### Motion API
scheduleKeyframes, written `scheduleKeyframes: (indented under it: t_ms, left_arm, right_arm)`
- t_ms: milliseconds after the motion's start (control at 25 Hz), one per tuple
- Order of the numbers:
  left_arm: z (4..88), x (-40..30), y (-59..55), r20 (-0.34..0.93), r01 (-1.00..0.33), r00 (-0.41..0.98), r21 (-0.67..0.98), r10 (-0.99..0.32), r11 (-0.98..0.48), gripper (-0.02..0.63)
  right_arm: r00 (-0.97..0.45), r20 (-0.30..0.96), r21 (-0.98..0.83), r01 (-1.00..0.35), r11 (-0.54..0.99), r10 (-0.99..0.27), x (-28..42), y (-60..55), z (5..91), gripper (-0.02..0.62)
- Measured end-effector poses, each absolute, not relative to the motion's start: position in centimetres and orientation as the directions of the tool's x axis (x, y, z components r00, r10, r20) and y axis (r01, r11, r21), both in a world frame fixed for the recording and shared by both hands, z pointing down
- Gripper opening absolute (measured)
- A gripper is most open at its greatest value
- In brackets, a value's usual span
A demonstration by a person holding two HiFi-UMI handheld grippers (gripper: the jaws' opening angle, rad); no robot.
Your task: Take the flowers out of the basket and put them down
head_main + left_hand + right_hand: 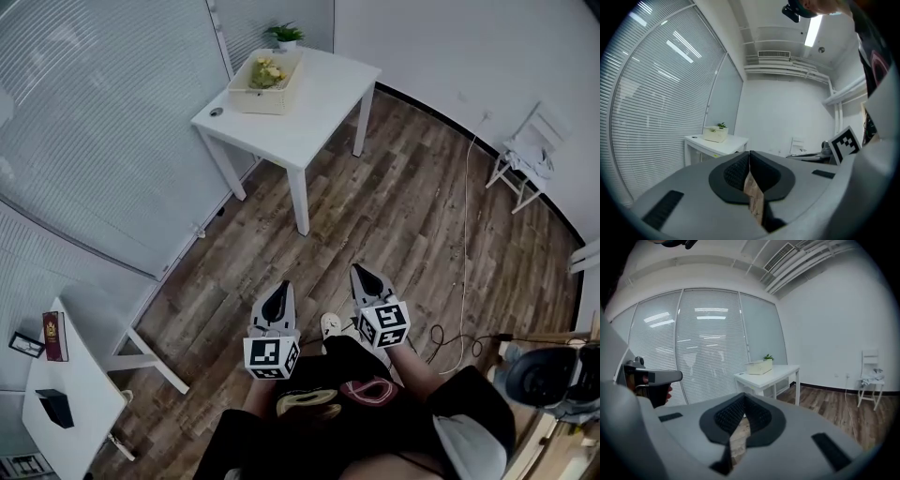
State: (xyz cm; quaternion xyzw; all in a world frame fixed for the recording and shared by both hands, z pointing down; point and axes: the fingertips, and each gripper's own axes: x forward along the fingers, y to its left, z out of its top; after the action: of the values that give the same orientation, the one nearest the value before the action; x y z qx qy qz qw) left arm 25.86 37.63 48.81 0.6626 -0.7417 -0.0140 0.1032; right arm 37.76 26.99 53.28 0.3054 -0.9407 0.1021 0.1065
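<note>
A cream basket (265,82) with yellow flowers (268,71) in it stands on a white table (309,103) at the far side of the room. The basket (715,134) shows small in the left gripper view and again, as the basket (759,366), in the right gripper view. Both grippers are held low near the person's body, far from the table. My left gripper (277,298) has its jaws together with nothing between them. My right gripper (367,278) is shut and empty too.
A small potted plant (285,36) stands behind the basket, and a small dark round object (217,112) lies at the table's near corner. A white folding chair (527,155) is at the right wall, a cable (466,272) runs over the wooden floor, and a second white table (70,403) is at lower left.
</note>
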Motion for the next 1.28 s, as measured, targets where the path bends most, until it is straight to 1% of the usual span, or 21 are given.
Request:
scheduleKeyframes:
  t_ms: [120,600,1040,1280]
  left_arm:
    - [48.8,25.6,35.3,0.139,-0.979,-0.114,0.154,-0.984,0.135,0.018]
    - [48.5,25.8,27.2,0.126,-0.974,-0.162,0.138,-0.979,0.179,0.018]
    - [50.0,25.6,24.1,0.166,-0.974,-0.155,0.139,-0.974,0.179,0.018]
    - [50.4,24.3,22.6,0.164,-0.975,-0.138,0.149,-0.977,0.163,0.018]
  right_arm:
    - [-0.790,0.280,-0.131,-0.595,0.793,-0.546,37.4,24.3,53.6,0.009]
    - [-0.825,0.261,-0.140,-0.546,0.826,-0.502,36.8,15.5,53.1,0.009]
    - [-0.852,0.267,-0.172,-0.502,0.848,-0.450,35.4,13.4,53.9,0.009]
    - [-0.850,0.270,-0.167,-0.504,0.847,-0.453,33.9,12.5,53.9,0.009]
